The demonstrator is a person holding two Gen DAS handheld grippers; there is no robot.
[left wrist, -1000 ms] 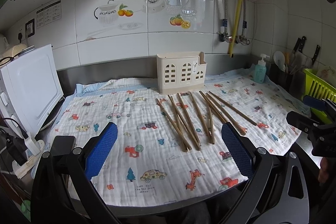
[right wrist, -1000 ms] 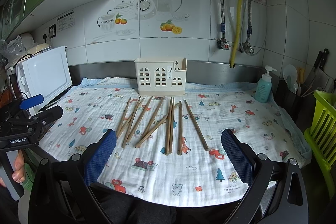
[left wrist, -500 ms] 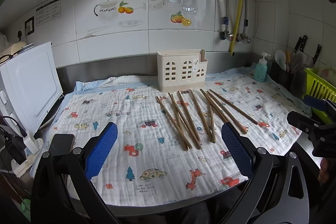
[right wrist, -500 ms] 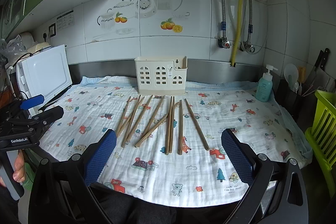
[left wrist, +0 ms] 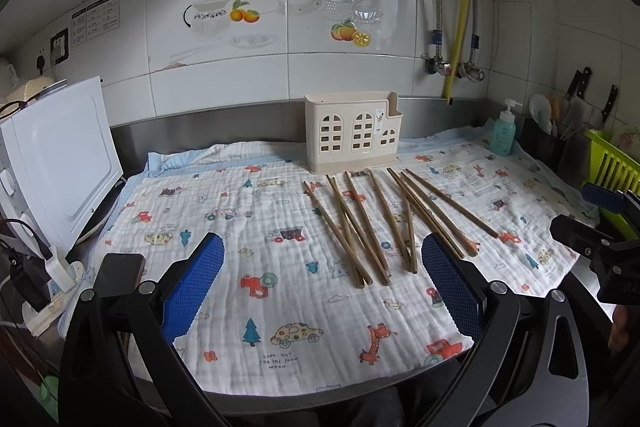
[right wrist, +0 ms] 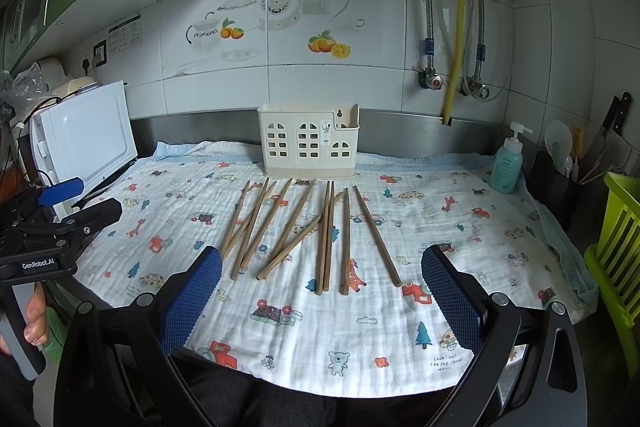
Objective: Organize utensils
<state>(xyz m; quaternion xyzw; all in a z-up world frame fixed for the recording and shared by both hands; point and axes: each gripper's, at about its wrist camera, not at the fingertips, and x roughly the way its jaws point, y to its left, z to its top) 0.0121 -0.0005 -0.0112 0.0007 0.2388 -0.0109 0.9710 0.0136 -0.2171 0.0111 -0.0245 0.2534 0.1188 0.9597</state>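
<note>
Several wooden chopsticks (left wrist: 376, 227) lie loose on a white printed cloth (left wrist: 280, 307), also in the right wrist view (right wrist: 308, 231). A cream utensil holder (left wrist: 352, 137) stands upright behind them by the wall, also in the right wrist view (right wrist: 308, 143). My left gripper (left wrist: 322, 279) is open and empty, held above the cloth's front edge, left of the chopsticks. My right gripper (right wrist: 320, 287) is open and empty, just in front of the chopsticks' near ends. Each gripper shows at the side of the other's view: the right one (left wrist: 592, 223), the left one (right wrist: 68, 211).
A white appliance (left wrist: 60, 163) stands at the left with a phone (left wrist: 118, 271) and power strip beside it. A teal soap bottle (right wrist: 506, 167), a dark utensil pot with knives (right wrist: 568, 179) and a green rack (right wrist: 616, 247) sit at the right.
Both views have tilted slightly; the chopsticks and holder lie as before. Both grippers stay open.
</note>
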